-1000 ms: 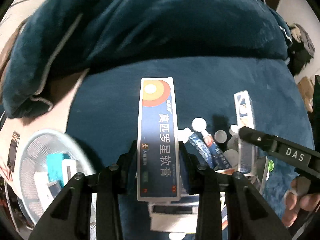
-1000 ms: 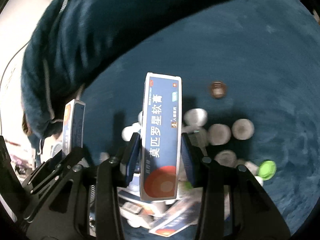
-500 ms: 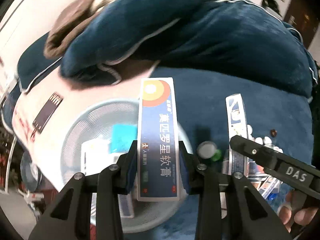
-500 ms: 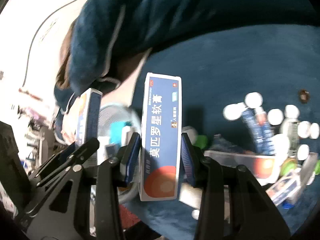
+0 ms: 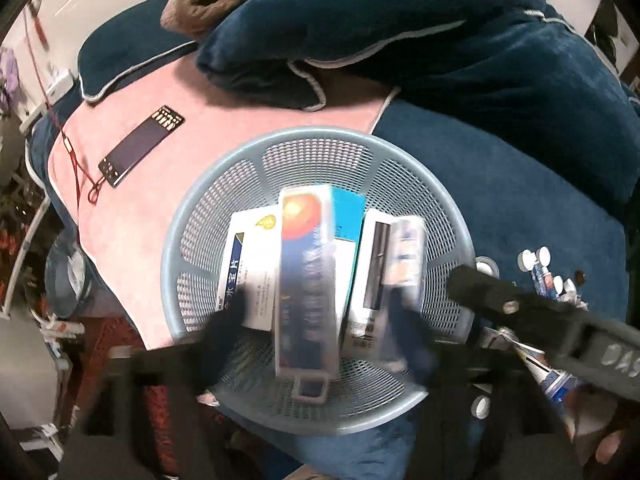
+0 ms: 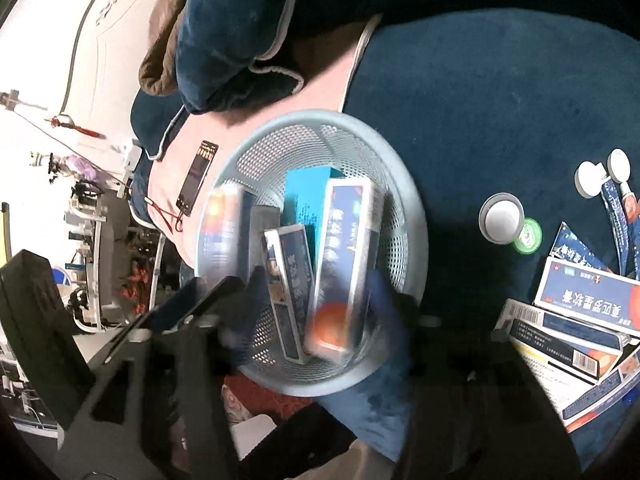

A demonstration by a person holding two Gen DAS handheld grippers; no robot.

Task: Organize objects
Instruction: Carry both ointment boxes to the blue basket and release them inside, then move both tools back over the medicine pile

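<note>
Both claws just opened wide over blue mesh basket, frame centre. Left claw & right claw each w/ blurred blue carton between pads, grip released.

Raised letters "DAS" on the right gripper's black finger, seen from the left wrist. Chinese print "莫匹罗星软膏", upside down, on a blue and white carton with an orange disc atop the pile. Characters "水宝片" partly legible on a white box with a blue stripe in the basket. Other cartons too blurred.
</note>
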